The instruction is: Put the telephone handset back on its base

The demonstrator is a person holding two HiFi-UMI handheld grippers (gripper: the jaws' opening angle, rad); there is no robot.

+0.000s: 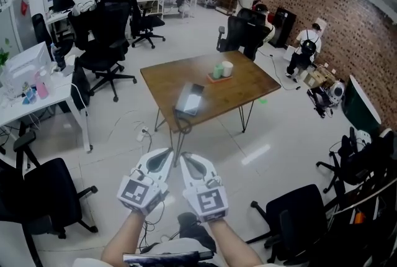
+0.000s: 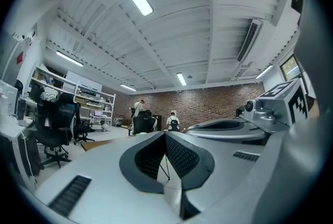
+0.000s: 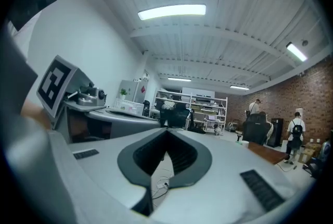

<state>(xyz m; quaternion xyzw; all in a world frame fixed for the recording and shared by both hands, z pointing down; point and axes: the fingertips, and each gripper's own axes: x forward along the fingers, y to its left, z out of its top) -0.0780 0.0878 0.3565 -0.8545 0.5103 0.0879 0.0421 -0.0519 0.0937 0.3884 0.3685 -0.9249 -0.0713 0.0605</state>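
my left gripper point(image 1: 166, 155) pressed together with nothing in it, my right gripper point(image 1: 188, 159) also closed and empty, both side by side, well apart from telephone point(image 1: 190, 100), which lay on wooden table point(image 1: 248, 82), cups point(image 1: 222, 69) near it

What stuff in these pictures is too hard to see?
Telephone, head view: too small and glary to tell handset from base.
Cups, head view: too small to see inside.
Table, both gripper views: the left gripper and right gripper cover most of it, so the telephone is hidden.
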